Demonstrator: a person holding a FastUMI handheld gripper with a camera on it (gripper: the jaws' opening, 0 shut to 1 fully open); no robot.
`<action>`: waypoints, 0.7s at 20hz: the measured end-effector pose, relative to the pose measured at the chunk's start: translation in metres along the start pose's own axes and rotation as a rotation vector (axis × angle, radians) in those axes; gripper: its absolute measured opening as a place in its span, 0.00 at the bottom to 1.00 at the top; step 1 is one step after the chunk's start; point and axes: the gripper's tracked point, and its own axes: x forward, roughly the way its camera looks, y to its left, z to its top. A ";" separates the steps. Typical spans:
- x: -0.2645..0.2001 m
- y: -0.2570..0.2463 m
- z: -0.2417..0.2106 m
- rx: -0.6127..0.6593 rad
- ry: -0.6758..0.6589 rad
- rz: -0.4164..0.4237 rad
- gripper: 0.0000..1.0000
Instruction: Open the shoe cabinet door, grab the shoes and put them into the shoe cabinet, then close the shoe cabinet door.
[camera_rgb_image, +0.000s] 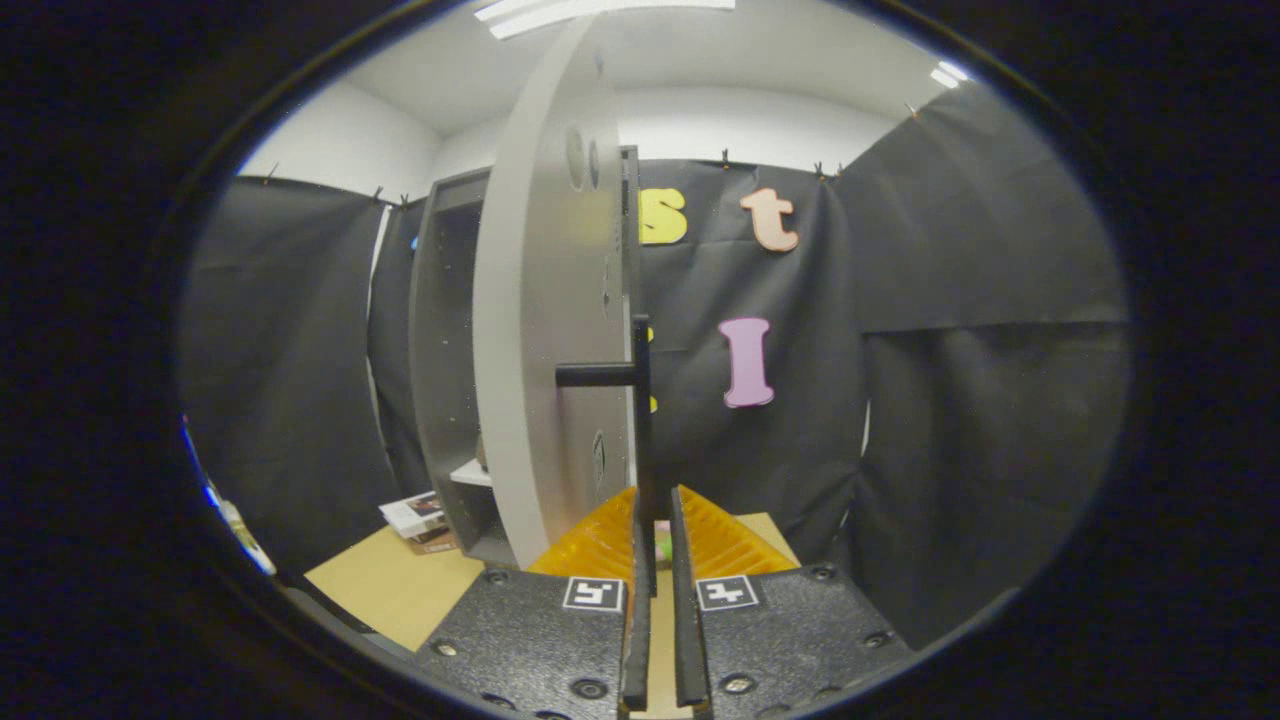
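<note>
A: Tongs (655, 520) low centre of frame, nearly together, clamped on the bottom of the door's black handle (641, 420), which drops into the narrow gap between them.

B: Door (545, 330) seen edge-on, centre frame, swung well out from the cabinet (445, 360) just left of it. Step in hand, at a guess: opening, or shutting again. Cannot tell which.

A: Shoes?

B: Hard to say. Something pale on a low shelf (472, 472) inside, left of the door's lower edge; too small to call.

A: How to do it well?

B: Keep the grip square on the bar, follow the hinge's arc rather than pulling straight, go slowly so the bar cannot slip out of the pads.

A: Any writing?

B: Square black-and-white markers (594, 594) on the tongs' body, bottom centre; no words. Booklets (418, 515) on the surface (400, 590), lower left; print too small to read.
</note>
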 end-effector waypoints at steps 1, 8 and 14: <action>0.000 0.000 0.000 0.006 0.006 0.027 0.14; -0.035 -0.011 0.008 -0.014 -0.052 0.036 0.24; -0.089 0.000 0.049 -0.127 -0.221 -0.098 0.55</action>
